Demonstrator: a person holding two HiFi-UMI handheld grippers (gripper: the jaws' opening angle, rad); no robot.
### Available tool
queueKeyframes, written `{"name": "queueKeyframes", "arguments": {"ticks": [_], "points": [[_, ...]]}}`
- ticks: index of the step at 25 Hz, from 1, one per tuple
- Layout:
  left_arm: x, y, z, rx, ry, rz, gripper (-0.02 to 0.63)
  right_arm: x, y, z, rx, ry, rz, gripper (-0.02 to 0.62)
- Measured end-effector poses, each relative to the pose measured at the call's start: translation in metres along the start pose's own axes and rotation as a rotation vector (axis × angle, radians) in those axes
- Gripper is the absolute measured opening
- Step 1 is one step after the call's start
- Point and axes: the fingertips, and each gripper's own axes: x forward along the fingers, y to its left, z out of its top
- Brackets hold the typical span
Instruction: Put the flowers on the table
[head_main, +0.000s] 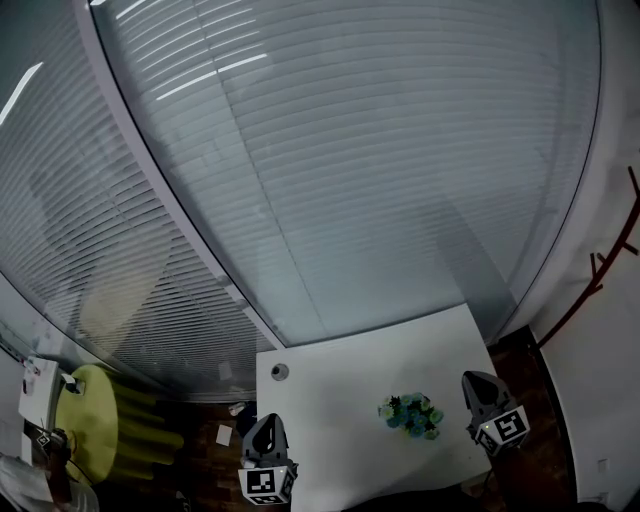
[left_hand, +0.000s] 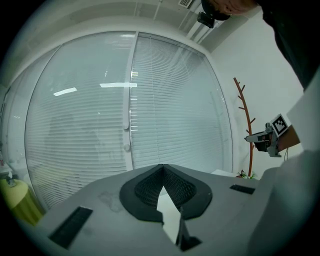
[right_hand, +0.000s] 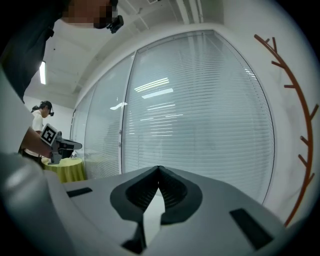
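A small bunch of flowers (head_main: 411, 415) with green leaves and blue-white blooms lies on the white table (head_main: 340, 380), near its front right. My right gripper (head_main: 474, 381) is just right of the flowers, apart from them, and its jaws meet with nothing between them (right_hand: 159, 169). My left gripper (head_main: 266, 421) hangs at the table's front left corner, well away from the flowers, also shut and empty (left_hand: 162, 167). In the left gripper view the flowers (left_hand: 244, 174) show as a speck at the far right, below the right gripper (left_hand: 267, 140).
A small round object (head_main: 279, 371) sits at the table's back left corner. Glass walls with blinds (head_main: 330, 170) rise behind the table. A red-brown coat stand (head_main: 600, 270) is at the right. A yellow-green round table (head_main: 85, 420) and a person (right_hand: 39, 117) are at the left.
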Motion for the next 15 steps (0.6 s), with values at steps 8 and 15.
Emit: {"name": "queueKeyframes", "arguments": {"ticks": [8, 15], "points": [[-0.012, 0.019, 0.004, -0.006, -0.014, 0.046, 0.003, 0.005, 0.014, 0.008, -0.06, -0.012, 0.025, 0.015], [-0.027, 0.034, 0.002, -0.003, -0.016, 0.092, 0.003, 0.003, 0.026, 0.007, -0.07, -0.009, 0.046, 0.015]]}}
